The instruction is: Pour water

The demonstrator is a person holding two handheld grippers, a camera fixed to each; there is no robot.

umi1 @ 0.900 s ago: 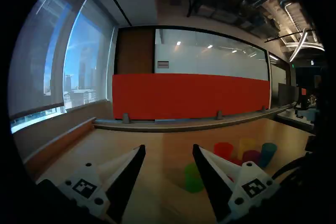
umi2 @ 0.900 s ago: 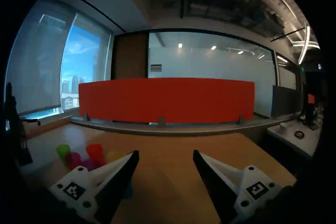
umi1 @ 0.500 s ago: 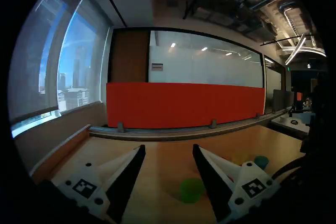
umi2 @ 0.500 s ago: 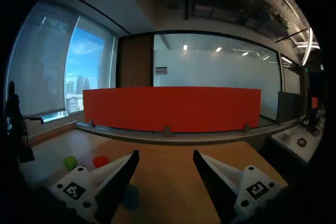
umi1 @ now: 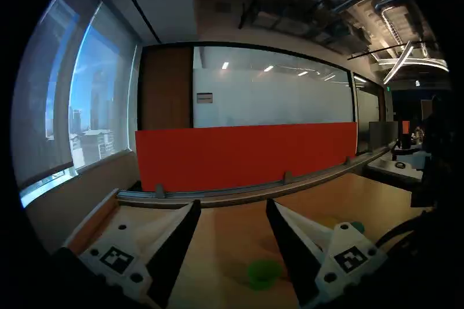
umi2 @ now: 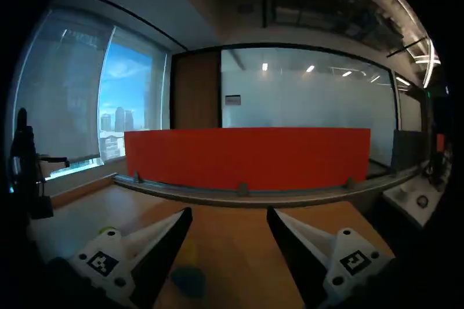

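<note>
Looking along the left gripper (umi1: 232,202), I see its two white fingers (umi1: 168,239) spread wide apart, with nothing held between them. Each finger carries one square black-and-white marker (umi1: 118,258). Below the jaws lies a wooden table (umi1: 232,233). I count two cups here. One green cup (umi1: 264,271) stands low in the gap between the jaws, close to the right-hand finger and not touching it. One teal cup (umi1: 358,226) peeks out just past the outer side of that same finger. Straight ahead of the jaws, one long red divider (umi1: 243,155) runs along the far edge of the table. One frosted glass wall (umi1: 272,97) rises behind it. Off to the left of the jaws is one tall window (umi1: 87,117) with city towers outside.

The right gripper (umi2: 229,210) is likewise wide open and holds nothing, and I see one marker on each of its two fingers. I count two cups here as well. The teal cup (umi2: 187,281) sits low in the gap, just beside the left-hand finger. A sliver of the green cup (umi2: 106,229) shows beyond that finger's outer side. Both are too dim for me to tell what they contain. The red divider (umi2: 249,158) again stands straight ahead of the jaws.
</note>
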